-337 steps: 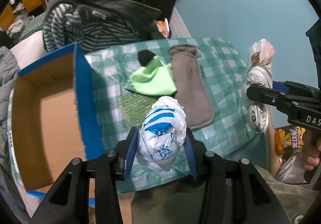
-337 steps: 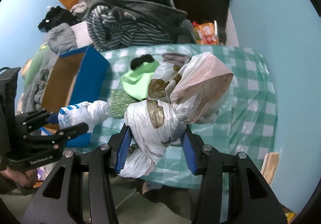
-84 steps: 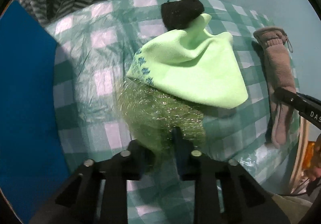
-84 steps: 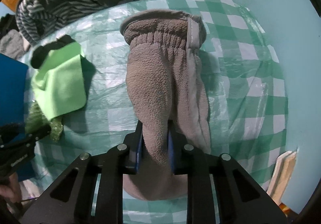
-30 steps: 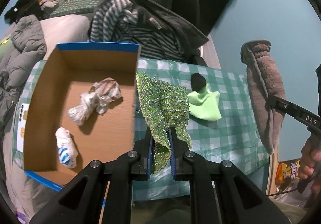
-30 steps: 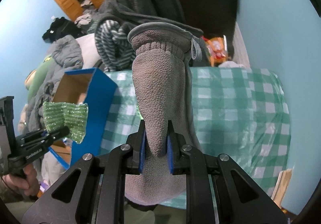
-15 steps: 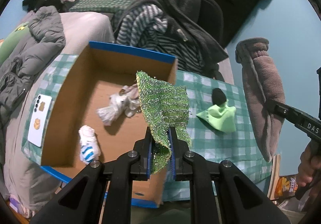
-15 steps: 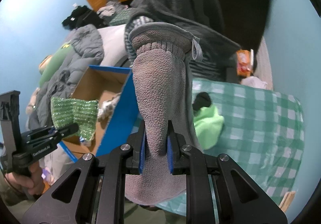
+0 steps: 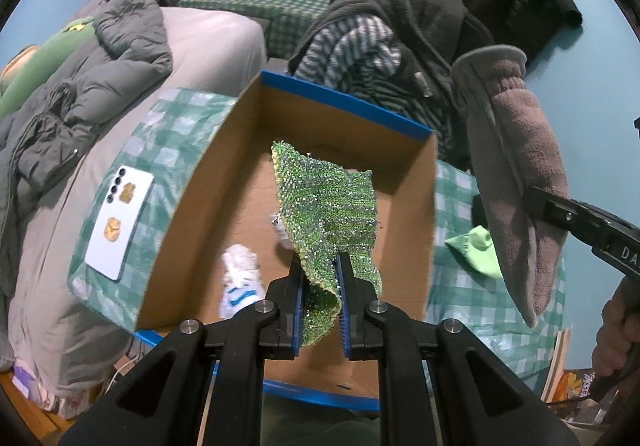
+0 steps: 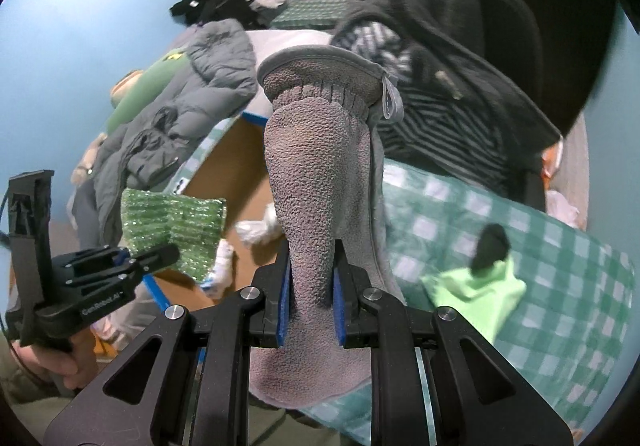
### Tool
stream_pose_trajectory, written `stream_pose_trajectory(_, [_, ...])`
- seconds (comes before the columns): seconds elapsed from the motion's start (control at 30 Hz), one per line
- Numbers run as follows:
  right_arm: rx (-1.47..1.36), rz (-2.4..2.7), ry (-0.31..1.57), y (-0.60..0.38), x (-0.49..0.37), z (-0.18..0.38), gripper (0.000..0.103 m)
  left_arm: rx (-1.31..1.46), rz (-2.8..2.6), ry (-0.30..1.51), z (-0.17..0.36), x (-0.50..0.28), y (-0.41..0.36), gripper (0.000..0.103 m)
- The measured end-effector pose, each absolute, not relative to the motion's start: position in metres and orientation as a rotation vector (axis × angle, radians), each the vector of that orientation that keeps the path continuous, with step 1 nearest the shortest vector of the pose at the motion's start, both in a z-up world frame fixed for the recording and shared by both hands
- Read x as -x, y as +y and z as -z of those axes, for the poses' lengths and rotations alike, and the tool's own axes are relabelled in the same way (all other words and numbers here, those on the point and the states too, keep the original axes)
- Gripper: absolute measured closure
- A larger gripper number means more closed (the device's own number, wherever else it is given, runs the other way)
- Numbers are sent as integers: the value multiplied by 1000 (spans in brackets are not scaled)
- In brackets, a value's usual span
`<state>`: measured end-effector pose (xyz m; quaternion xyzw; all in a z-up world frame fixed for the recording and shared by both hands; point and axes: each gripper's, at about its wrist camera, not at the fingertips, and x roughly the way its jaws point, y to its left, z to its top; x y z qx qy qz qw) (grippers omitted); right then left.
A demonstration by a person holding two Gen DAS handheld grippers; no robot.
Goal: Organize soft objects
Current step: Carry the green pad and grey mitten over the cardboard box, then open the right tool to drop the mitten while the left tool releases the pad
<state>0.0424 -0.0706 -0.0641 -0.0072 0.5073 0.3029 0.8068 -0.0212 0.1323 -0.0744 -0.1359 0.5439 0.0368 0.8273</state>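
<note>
My left gripper (image 9: 319,298) is shut on a sparkly green cloth (image 9: 326,206) and holds it in the air above the open cardboard box (image 9: 192,206) with blue outer walls. My right gripper (image 10: 310,294) is shut on a grey fleece mitten (image 10: 316,174), held up in the air right of the box; the mitten also shows in the left wrist view (image 9: 520,174). Two knotted plastic bags lie inside the box, one white and blue (image 9: 240,278). A light green hat (image 10: 476,286) with a black pompom lies on the checked tablecloth (image 10: 568,266).
A white phone (image 9: 120,222) lies on the tablecloth left of the box. A chair piled with striped and dark clothes (image 9: 380,42) stands behind the table. A bed with a grey jacket (image 9: 80,86) is at the left. A blue wall is at the right.
Both grippers have moved left toward the box with their loads. The green cloth now hangs over the box's middle, and the mitten is nearer the box's right wall.
</note>
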Motion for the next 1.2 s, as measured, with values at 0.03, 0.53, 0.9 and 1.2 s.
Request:
stream_pose_trajectory(0.03, [20,-658,1086,-65,-43,64,87,290,-81,1157,75,22,135,89])
stream_pose_trajectory(0.53, [13,-729,1160,5,-49,92,87,283,-72,1199,95,12,163,89])
stream_pose_trajectory(0.9, [16,-711,1221,32,-48,120,87,255,-55,1264,120,2,164,89])
stream_pose_trajectory(1.2, [17,-705,1246,35,-44,124,70,263,-81,1286,123,6,167,68])
